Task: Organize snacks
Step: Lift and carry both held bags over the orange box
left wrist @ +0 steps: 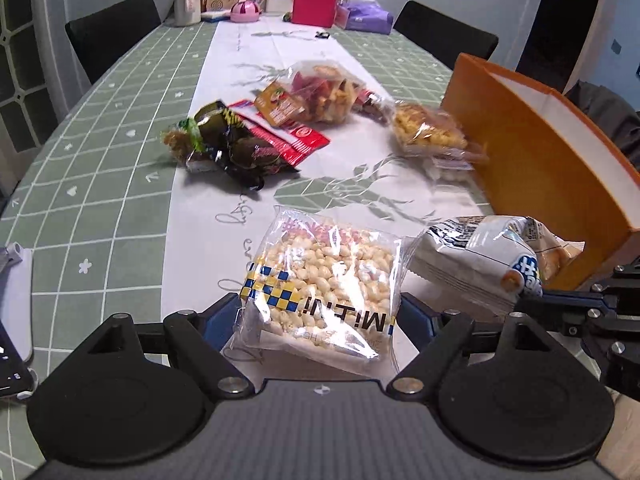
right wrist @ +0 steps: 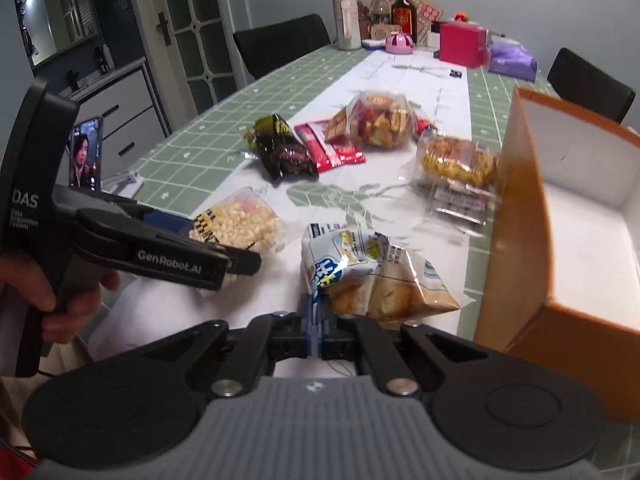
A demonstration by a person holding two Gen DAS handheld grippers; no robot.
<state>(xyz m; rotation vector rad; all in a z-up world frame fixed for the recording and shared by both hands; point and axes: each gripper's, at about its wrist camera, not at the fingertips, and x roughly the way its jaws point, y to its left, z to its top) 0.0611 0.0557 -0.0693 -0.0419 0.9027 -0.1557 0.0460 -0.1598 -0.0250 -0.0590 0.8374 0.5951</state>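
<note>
Two tools work over a long desk (left wrist: 100, 168) covered in a green grid cloth with a white runner.

From the left wrist view, the left tool (left wrist: 320, 320) has its jaws spread wide around a clear bag of puffed corn (left wrist: 324, 284), whose sides sit between the blue pads; whether the pads press on it cannot be told. Just to the right lies a white-and-blue snack pack (left wrist: 476, 256), with the dark frame of the right tool (left wrist: 532, 298) reaching its lower corner. Beyond them an orange box (left wrist: 560, 160) stands at the desk's right side. Farther up the runner lie a dark green packet (left wrist: 232, 144), red sachets (left wrist: 292, 136), a clear bag of mixed pieces (left wrist: 328, 92) and a clear tray of yellow snacks (left wrist: 428, 128) close beside the box.

From the right wrist view, the right tool (right wrist: 319, 320) is closed, its blue pads pinching the lower left corner of the white-and-blue snack pack (right wrist: 368, 276). The orange box (right wrist: 520, 216) shows a white inside, open at the top. A hand (right wrist: 60, 304) holds the left tool (right wrist: 224, 252) at the bag of puffed corn (right wrist: 244, 220). A phone (right wrist: 86, 154) stands propped at the left edge.
</note>
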